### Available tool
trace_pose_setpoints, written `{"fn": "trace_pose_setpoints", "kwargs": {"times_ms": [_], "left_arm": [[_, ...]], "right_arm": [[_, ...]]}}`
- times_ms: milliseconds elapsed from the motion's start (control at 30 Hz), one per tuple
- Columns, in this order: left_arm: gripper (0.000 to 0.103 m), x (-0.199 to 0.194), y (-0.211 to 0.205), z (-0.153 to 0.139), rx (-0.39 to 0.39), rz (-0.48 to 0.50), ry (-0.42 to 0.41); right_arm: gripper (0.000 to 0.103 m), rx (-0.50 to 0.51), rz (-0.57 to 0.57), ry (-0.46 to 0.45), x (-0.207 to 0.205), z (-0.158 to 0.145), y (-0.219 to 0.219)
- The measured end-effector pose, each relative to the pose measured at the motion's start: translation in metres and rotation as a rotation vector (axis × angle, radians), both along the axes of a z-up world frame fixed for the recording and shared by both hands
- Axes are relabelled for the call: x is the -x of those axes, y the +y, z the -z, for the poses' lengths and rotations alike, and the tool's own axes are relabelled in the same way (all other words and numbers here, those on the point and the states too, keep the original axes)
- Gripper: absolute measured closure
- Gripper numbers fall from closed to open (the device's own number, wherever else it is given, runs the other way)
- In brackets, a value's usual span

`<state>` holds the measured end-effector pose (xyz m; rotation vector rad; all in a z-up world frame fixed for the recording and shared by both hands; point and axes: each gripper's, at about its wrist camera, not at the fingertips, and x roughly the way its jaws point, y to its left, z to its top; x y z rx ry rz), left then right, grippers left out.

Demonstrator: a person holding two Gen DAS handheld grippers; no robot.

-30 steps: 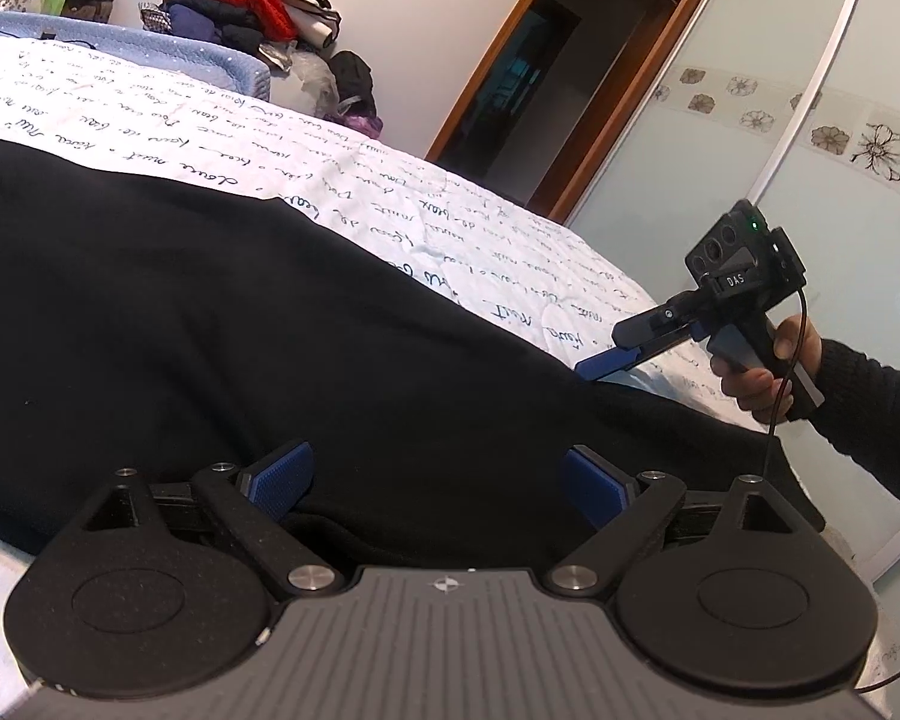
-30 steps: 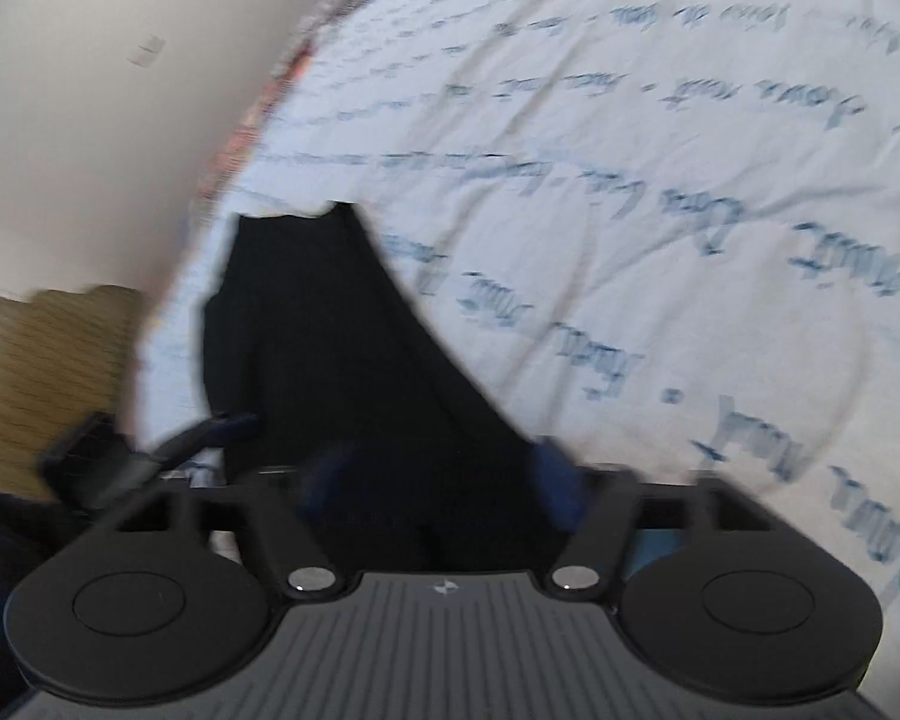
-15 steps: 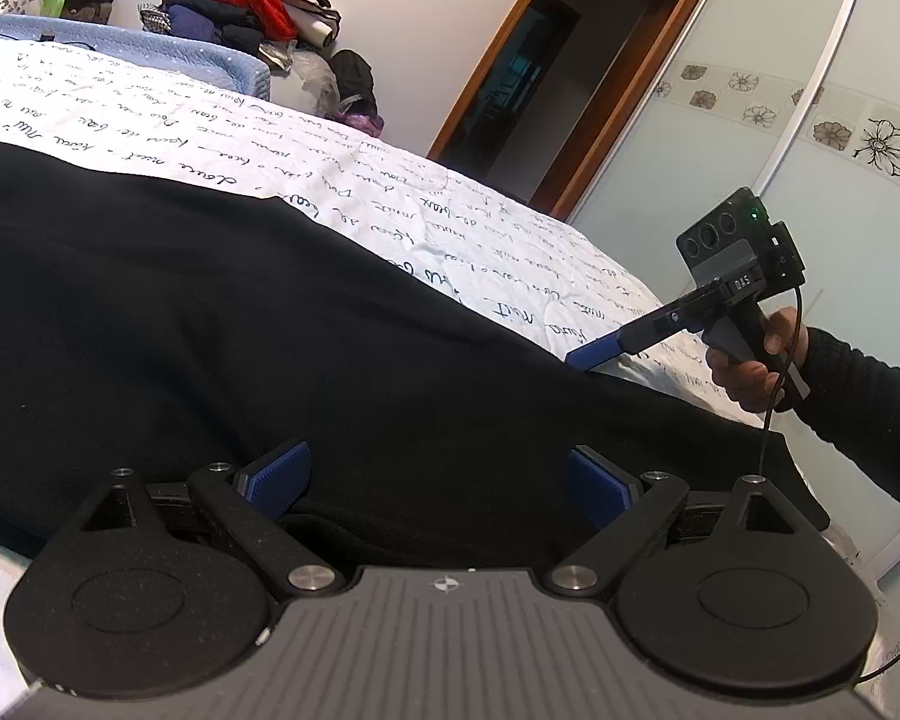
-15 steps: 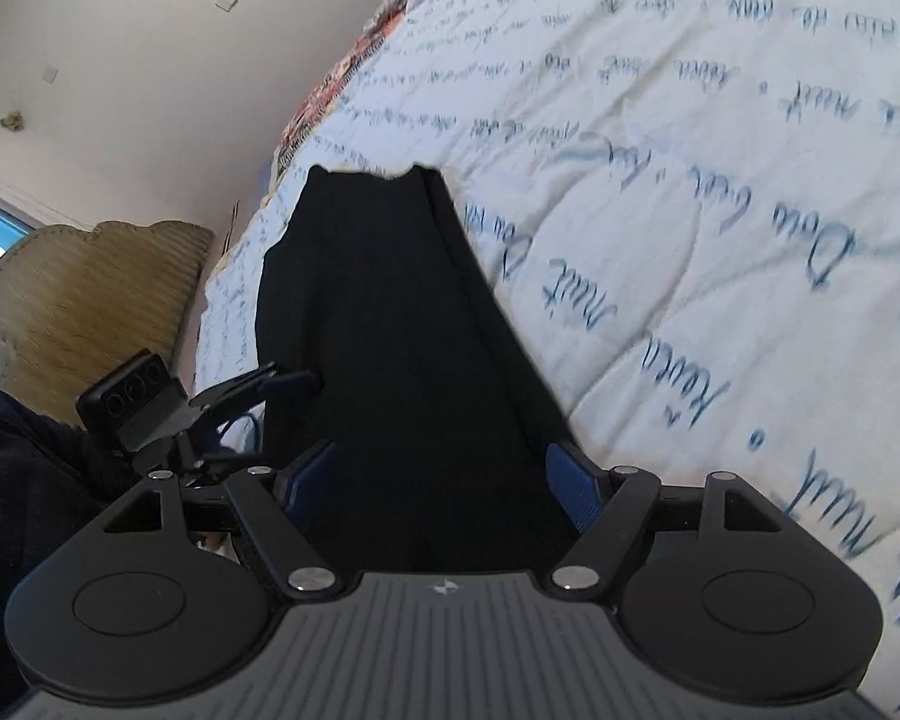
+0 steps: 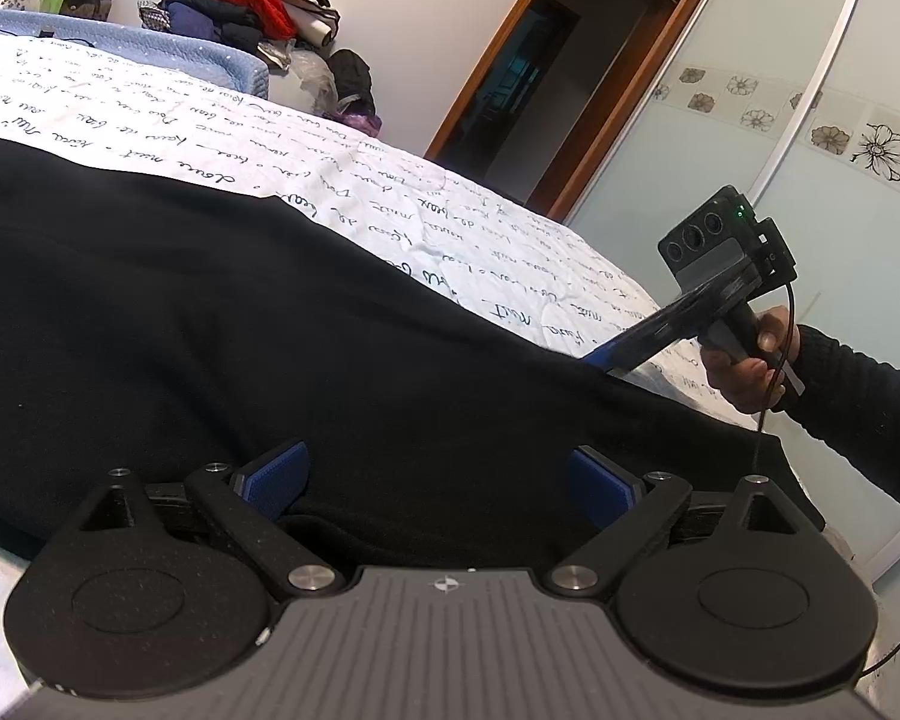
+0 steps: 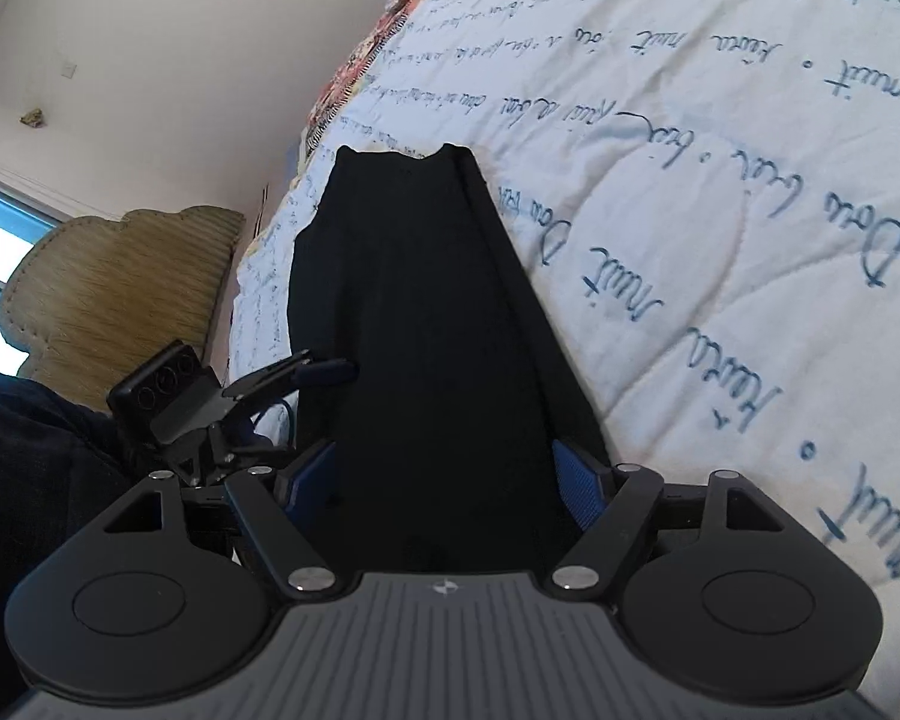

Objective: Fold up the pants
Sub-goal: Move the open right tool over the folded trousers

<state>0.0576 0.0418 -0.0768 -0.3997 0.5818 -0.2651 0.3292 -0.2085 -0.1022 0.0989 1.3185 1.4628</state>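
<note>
The black pants (image 6: 426,324) lie flat on the bed (image 6: 720,192), stretching ahead of both jaws. The right gripper (image 6: 444,480) has just been closing, jaws spread astride cloth; it might pinch one layer only. The left gripper (image 5: 438,474) jaws stay spread.

Black pants (image 5: 222,324) are spread across a white quilt (image 5: 390,204) covered in blue handwriting. The left gripper (image 5: 438,480) sits low over the near edge, its 2 blue pads apart with fabric between them. Off right, a hand (image 5: 744,360) holds the right gripper (image 5: 606,357), tips at the cloth's far edge. Clothes pile (image 5: 234,0) in the back.
</note>
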Motion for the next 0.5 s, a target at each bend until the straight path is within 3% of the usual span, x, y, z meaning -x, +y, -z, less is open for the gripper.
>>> {"fn": "trace_pose_setpoints", "kwargs": {"times_ms": [67, 167, 267, 500], "left_arm": [[0.007, 0.000, 0.000, 0.000, 0.002, 0.000, 0.000], [0.007, 0.000, 0.000, 0.000, 0.005, 0.001, -0.001], [0.006, -0.001, 0.000, 0.000, 0.009, 0.003, -0.001], [0.006, -0.001, 0.000, 0.000, 0.011, 0.004, -0.002]], "right_arm": [[0.077, 0.033, -0.023, -0.042, 0.006, -0.002, 0.007], [0.078, 0.057, -0.034, -0.045, 0.011, 0.001, 0.012], [0.097, 0.097, -0.008, -0.076, 0.016, 0.007, 0.018], [0.101, 0.035, 0.057, -0.174, 0.008, -0.024, 0.004]]}}
